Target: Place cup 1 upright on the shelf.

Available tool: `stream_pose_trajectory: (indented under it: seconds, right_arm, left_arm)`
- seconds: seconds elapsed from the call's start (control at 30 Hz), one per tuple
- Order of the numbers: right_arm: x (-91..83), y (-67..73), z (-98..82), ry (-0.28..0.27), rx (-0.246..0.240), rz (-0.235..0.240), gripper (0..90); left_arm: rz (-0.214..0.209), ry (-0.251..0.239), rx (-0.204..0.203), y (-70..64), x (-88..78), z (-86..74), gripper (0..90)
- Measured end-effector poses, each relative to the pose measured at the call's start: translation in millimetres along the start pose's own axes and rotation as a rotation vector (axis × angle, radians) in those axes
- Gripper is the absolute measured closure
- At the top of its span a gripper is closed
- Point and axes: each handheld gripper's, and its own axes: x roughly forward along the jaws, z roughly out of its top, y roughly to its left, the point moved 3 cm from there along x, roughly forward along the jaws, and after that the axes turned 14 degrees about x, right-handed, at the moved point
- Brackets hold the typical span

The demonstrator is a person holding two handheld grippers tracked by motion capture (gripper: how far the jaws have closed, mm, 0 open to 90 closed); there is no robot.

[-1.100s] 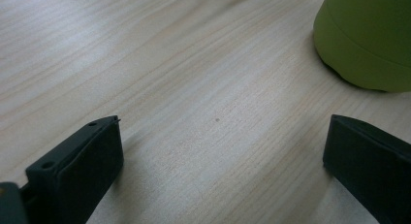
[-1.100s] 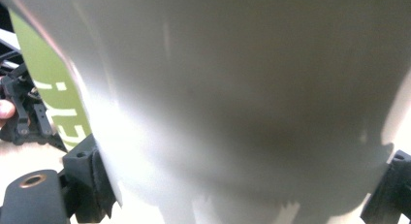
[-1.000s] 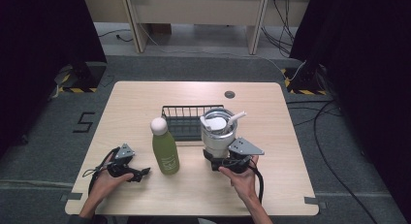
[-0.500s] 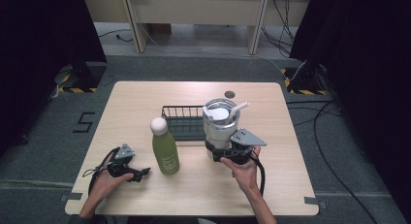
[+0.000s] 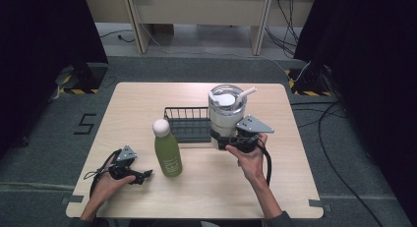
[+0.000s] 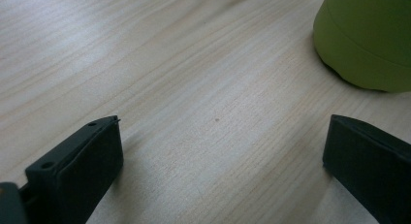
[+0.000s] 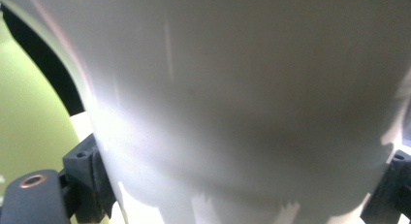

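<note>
Now right claw (image 5: 227, 141) around white tumbler (image 5: 225, 111), beside wire basket (image 5: 188, 123).

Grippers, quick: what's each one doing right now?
Left gripper: open, holding nothing, low over the table beside the green bottle.
Right gripper: shut on the white tumbler, gripping its lower body.

A light wood-grain desk (image 5: 147, 99) with rounded corners stands on grey carpet. Directly on it, a green bottle (image 5: 167, 154) with a white cap stands upright near the front, left of centre. Behind it, near the middle, sits a black wire basket (image 5: 188, 124). A small dark round spot (image 5: 231, 87) marks the far edge. The left gripper (image 5: 140, 177) rests on the front-left area.
</note>
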Motion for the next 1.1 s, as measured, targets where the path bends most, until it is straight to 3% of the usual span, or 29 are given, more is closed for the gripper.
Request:
stream_pose_trajectory:
  seconds: [0.5,1.1]
  right_arm:
    - [19.4,-2.7,24.5,-0.006,0.013,0.004,11.2]
    - [56.1,-12.6,45.3,-0.02,-0.004,-0.044,11.2]
  left_arm:
    - [-0.001,0.0,0.0,0.1,0.0,0.0,0.0]
    - [-0.001,-0.001,-0.001,0.0,0.0,0.0,0.0]
